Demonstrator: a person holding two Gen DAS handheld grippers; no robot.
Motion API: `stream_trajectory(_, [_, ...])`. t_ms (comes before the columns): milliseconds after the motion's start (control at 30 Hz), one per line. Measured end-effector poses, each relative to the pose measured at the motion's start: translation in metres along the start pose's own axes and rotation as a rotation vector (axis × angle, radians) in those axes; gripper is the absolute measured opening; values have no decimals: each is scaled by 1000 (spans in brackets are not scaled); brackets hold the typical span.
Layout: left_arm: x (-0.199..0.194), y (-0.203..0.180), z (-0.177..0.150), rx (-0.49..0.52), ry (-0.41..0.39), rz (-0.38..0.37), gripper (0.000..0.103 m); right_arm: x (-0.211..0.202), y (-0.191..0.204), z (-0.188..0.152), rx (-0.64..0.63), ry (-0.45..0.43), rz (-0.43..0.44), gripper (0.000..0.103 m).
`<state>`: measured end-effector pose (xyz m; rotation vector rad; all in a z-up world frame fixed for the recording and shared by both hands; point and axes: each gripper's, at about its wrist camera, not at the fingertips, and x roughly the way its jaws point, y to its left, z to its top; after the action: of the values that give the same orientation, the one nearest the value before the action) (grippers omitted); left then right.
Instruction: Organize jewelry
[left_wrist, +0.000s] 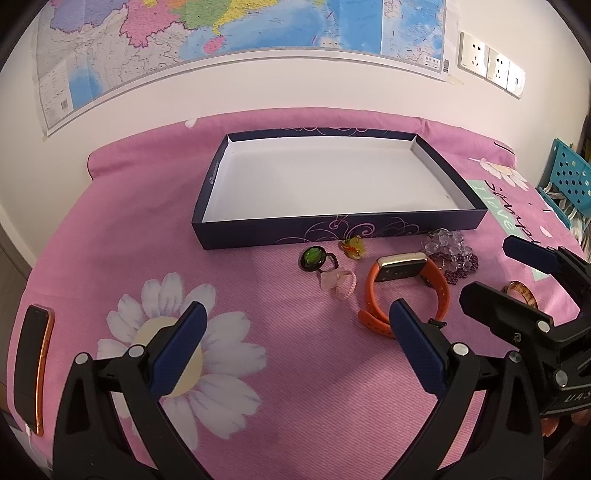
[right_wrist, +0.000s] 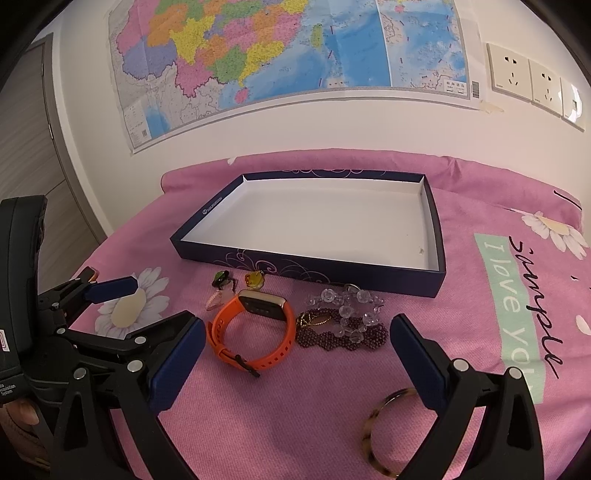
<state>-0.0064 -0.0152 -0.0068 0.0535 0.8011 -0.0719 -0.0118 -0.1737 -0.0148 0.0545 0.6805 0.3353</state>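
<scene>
A shallow dark-blue box (left_wrist: 343, 230) (right_wrist: 314, 267) with a white inside lies empty on the pink cloth. In front of it lie a green-stone ring (left_wrist: 314, 257), a yellow charm (left_wrist: 352, 247), a pink ring (left_wrist: 340, 282), an orange watch (left_wrist: 402, 284) (right_wrist: 255, 328), clear and purple bead bracelets (left_wrist: 452, 254) (right_wrist: 343, 321), and a tortoiseshell bangle (right_wrist: 384, 435). My left gripper (left_wrist: 295, 328) is open and empty, just in front of the watch. My right gripper (right_wrist: 297, 343) is open and empty, near the watch and beads; it also shows in the left wrist view (left_wrist: 491, 269).
A black and orange phone (left_wrist: 33, 365) lies at the cloth's left edge. A teal perforated basket (left_wrist: 569, 177) stands at the right. A wall with a map (right_wrist: 280, 55) and sockets (right_wrist: 532, 81) is behind the table.
</scene>
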Motion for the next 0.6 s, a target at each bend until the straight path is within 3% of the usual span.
stream_trajectory(600, [1,-2,0,0,5,-1,97,1,-1,1,5,4,7,96])
